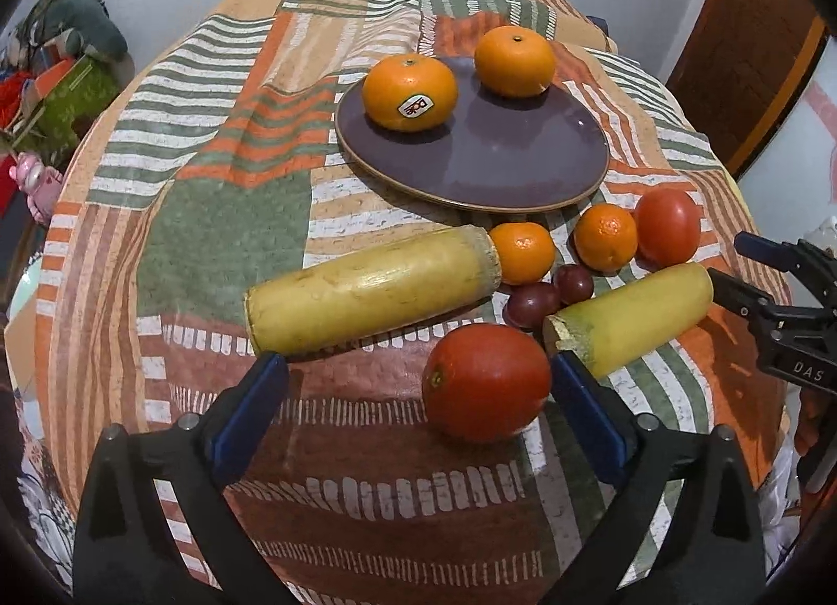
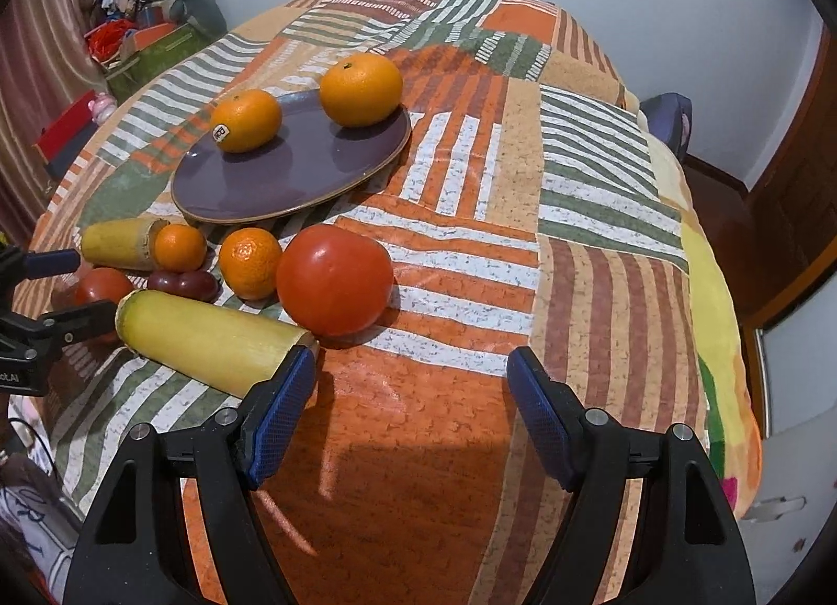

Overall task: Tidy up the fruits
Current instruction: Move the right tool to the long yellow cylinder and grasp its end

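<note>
A purple plate (image 1: pixel 502 155) (image 2: pixel 272 181) holds two oranges, one with a sticker (image 1: pixel 410 92) (image 2: pixel 246 120) and one plain (image 1: pixel 514 62) (image 2: pixel 361 90). On the cloth in front lie two small mandarins (image 1: pixel 522 252) (image 1: pixel 606 237), two dark grapes (image 1: pixel 549 294), two red tomatoes (image 1: pixel 486 381) (image 1: pixel 668 226) and two yellow cut cane pieces (image 1: pixel 371 288) (image 1: pixel 633 318). My left gripper (image 1: pixel 418 385) is open just before the near tomato, its right pad by the tomato's side. My right gripper (image 2: pixel 413 375) is open and empty, near the far tomato (image 2: pixel 335 280) and the right cane piece (image 2: pixel 209 338).
The round table carries a patchwork striped cloth (image 2: pixel 523 218). The right gripper shows at the right edge of the left wrist view (image 1: pixel 784 301); the left gripper shows at the left edge of the right wrist view (image 2: pixel 42 301). Clutter and boxes (image 1: pixel 63 82) stand beyond the table's left.
</note>
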A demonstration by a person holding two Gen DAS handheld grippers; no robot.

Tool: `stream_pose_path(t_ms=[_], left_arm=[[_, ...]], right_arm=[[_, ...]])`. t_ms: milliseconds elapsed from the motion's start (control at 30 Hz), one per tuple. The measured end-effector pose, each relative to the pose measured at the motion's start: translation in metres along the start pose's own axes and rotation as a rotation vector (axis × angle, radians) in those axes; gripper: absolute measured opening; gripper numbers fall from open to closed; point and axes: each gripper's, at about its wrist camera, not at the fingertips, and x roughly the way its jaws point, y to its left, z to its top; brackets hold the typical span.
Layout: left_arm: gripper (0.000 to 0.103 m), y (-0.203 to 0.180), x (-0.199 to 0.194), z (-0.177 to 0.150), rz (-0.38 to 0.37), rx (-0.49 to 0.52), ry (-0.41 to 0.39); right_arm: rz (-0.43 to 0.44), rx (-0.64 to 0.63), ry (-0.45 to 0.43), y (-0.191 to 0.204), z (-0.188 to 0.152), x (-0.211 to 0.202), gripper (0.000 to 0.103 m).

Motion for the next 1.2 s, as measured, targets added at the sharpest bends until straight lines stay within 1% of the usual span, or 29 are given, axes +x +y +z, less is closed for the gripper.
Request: stream_pose_path(t_ms=[33, 133, 200, 300, 433, 600, 700, 800, 900, 967, 1100, 1167, 1200], left_arm=[[0.101, 0.000, 0.000, 0.000, 0.000, 0.005, 0.000], [0.101, 0.002, 0.001, 0.000, -0.016, -0.006, 0.013], [0.101, 0.003, 0.002, 0.000, -0.024, -0.014, 0.019], [0.101, 0.000, 0.002, 0.000, -0.013, -0.002, 0.017], [0.101, -0.006, 0.002, -0.001, 0.011, 0.016, 0.011], [0.100, -0.011, 0.006, 0.002, 0.004, 0.013, 0.018], [0.099, -0.021, 0.006, 0.003, 0.012, 0.045, 0.009], [0.099, -0.032, 0.007, 0.005, 0.003, 0.079, 0.000], [0.099, -0.034, 0.009, 0.008, -0.026, 0.073, 0.005], [0.099, -0.031, 0.008, 0.008, -0.064, 0.063, 0.012], [0.099, -0.027, -0.005, 0.006, -0.048, 0.068, -0.018], [0.099, -0.020, -0.014, 0.005, -0.044, 0.066, -0.038], [0.099, -0.016, -0.018, 0.006, -0.041, 0.061, -0.047]], right_arm=[[0.004, 0.000, 0.001, 0.000, 0.000, -0.001, 0.073], [0.032, -0.008, 0.001, 0.002, -0.003, -0.006, 0.064], [0.036, -0.018, -0.001, 0.004, -0.005, -0.010, 0.061], [0.031, -0.028, -0.010, 0.007, -0.010, -0.017, 0.061], [0.052, -0.011, -0.014, 0.005, -0.017, -0.026, 0.061], [0.060, 0.007, -0.022, 0.004, -0.028, -0.036, 0.061], [0.057, 0.022, -0.024, 0.002, -0.035, -0.042, 0.061], [0.048, 0.033, -0.021, -0.002, -0.040, -0.047, 0.061], [0.047, 0.054, -0.006, -0.011, -0.043, -0.046, 0.064], [0.050, 0.066, -0.003, -0.015, -0.042, -0.047, 0.064], [0.055, 0.059, -0.033, -0.013, -0.032, -0.054, 0.066], [0.069, 0.052, -0.062, -0.010, -0.025, -0.057, 0.073], [0.074, 0.045, -0.075, -0.008, -0.022, -0.057, 0.074]])
